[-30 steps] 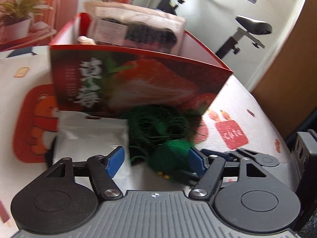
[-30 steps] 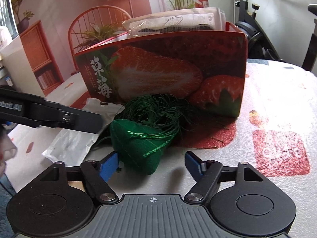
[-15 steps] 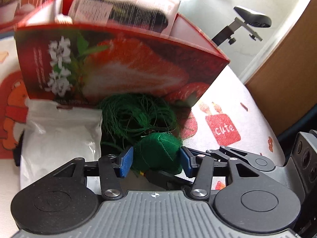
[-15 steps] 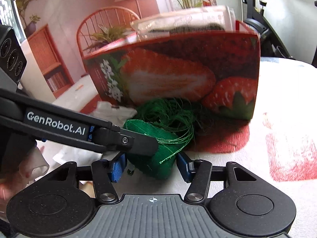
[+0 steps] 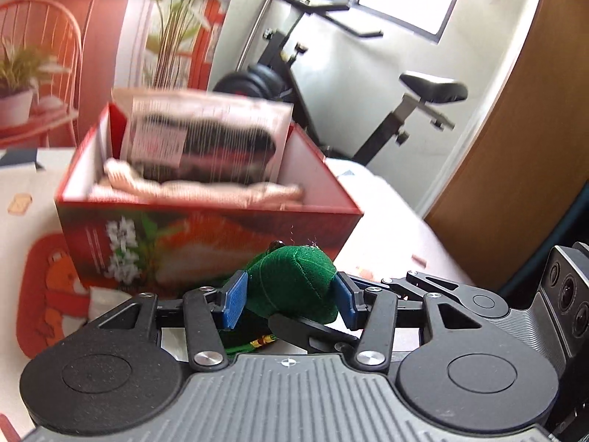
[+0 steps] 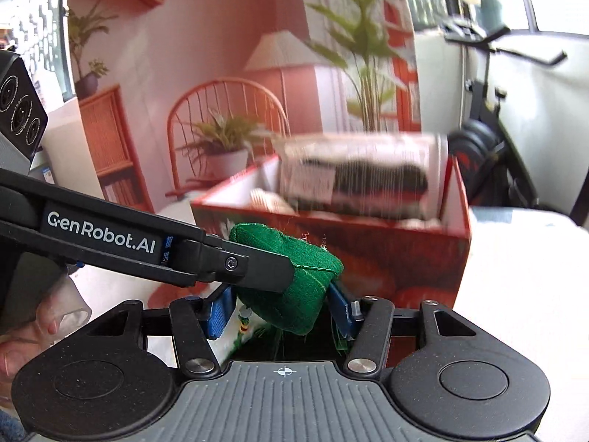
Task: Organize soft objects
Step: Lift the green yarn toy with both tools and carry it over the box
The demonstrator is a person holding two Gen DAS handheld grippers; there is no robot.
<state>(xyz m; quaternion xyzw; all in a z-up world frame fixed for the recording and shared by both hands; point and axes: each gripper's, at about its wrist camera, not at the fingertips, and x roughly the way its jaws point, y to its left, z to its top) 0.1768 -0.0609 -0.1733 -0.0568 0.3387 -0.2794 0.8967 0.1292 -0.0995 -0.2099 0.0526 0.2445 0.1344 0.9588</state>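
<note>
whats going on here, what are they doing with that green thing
A person is tidying soft items into a red strawberry box. Both claws, left and right, are shut on the same green stuffed pouch, held in front of the box. The box already holds a packaged item and beige cloth.

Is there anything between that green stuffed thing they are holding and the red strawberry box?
Only the box's near wall. Both grippers, left and right, are clamped on the green pouch, which sits about level with the rim. Inside, a beige cloth and an upright packet already fill much of the box.
</note>
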